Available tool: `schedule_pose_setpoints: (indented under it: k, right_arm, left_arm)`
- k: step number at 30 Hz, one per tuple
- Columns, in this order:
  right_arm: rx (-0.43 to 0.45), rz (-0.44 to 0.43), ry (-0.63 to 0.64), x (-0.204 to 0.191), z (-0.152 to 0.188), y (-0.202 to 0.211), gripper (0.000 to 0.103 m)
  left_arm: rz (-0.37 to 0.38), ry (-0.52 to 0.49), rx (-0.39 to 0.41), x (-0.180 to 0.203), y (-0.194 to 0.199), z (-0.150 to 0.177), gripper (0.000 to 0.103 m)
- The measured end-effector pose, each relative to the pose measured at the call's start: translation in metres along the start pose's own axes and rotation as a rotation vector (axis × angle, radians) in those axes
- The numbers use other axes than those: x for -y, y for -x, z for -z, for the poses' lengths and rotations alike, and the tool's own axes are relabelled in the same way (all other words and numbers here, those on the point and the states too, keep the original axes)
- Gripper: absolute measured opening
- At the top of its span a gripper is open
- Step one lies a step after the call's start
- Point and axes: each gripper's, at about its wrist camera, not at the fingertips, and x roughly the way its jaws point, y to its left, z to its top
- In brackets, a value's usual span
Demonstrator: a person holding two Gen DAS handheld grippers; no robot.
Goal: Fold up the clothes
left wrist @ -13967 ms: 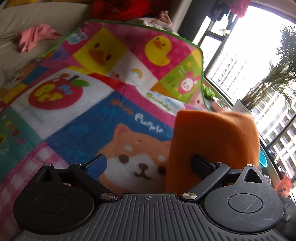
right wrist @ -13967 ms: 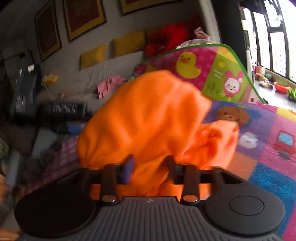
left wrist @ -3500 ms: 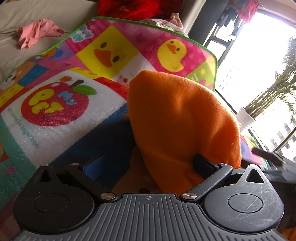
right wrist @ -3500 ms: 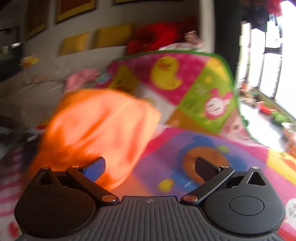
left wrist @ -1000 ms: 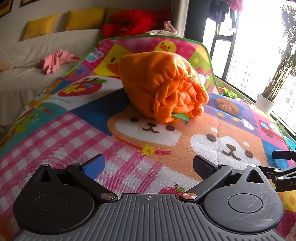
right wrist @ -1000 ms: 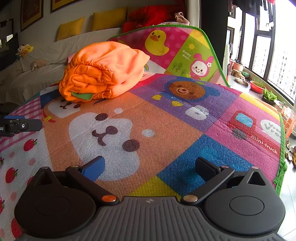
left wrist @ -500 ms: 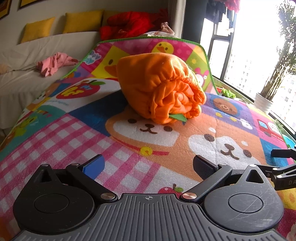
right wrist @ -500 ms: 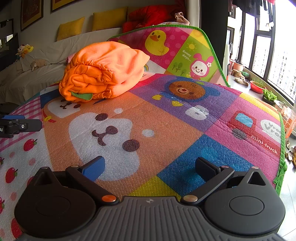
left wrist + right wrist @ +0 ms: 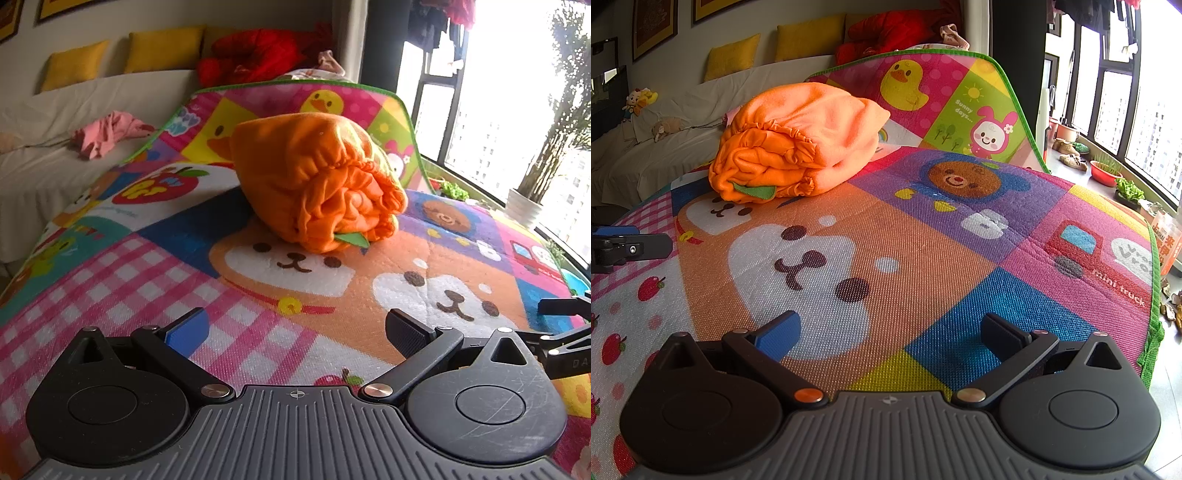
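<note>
A folded orange garment (image 9: pixel 314 181) with a gathered hem and a small green tag lies in a thick bundle on the colourful play mat (image 9: pixel 258 314). The right wrist view has the same orange garment (image 9: pixel 798 144) at the upper left of the play mat (image 9: pixel 923 251). My left gripper (image 9: pixel 295 326) is open and holds nothing, well short of the bundle. My right gripper (image 9: pixel 888 334) is open too, further from it and to its right. Each view catches the other gripper at an edge: the left gripper (image 9: pixel 624 247), the right gripper (image 9: pixel 565 332).
A white-covered sofa (image 9: pixel 74 122) with yellow cushions (image 9: pixel 162 48), a pink garment (image 9: pixel 107 133) and a red garment (image 9: pixel 258 55) runs behind the mat. The mat's far end curls upward (image 9: pixel 942 92). Windows (image 9: pixel 1126 92), plant pots and shoes line the floor on the right.
The orange garment was held up by both grippers, then released onto the mat. Over the last second the left gripper shifted slightly; the right one stayed still.
</note>
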Motion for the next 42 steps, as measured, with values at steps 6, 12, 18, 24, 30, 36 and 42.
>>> schedule_pose_setpoints:
  k: [6, 12, 18, 24, 30, 36, 42]
  right_arm:
    - [0.0, 0.0, 0.0, -0.0001, 0.0, 0.0, 0.103]
    - [0.0, 0.0, 0.0, -0.0003, 0.0, 0.0001, 0.103]
    - [0.0, 0.0, 0.0, -0.0001, 0.0, 0.0, 0.103]
    - [0.0, 0.0, 0.0, -0.0002, 0.0, 0.0003, 0.103]
    - [0.0, 0.0, 0.0, 0.0, 0.0, 0.0003, 0.103]
    - [0.0, 0.0, 0.0, -0.0001, 0.0, 0.0004, 0.103]
    - [0.0, 0.0, 0.0, -0.0001, 0.0, 0.0004, 0.103]
  left_arm:
    - [0.011, -0.007, 0.019, 0.0003, 0.0032, -0.0002, 0.103]
    - [0.01, -0.012, 0.02, 0.0007, 0.0027, -0.0002, 0.103]
    - [0.002, -0.014, 0.009, 0.0011, 0.0014, 0.0, 0.103]
    - [0.004, -0.008, 0.007, -0.0003, 0.0015, 0.0004, 0.103]
    - [0.012, -0.012, 0.007, 0.0, 0.0014, 0.0005, 0.103]
    - [0.017, -0.013, 0.006, 0.0002, 0.0011, 0.0006, 0.103]
    - [0.018, -0.014, 0.004, 0.0002, 0.0009, 0.0007, 0.103]
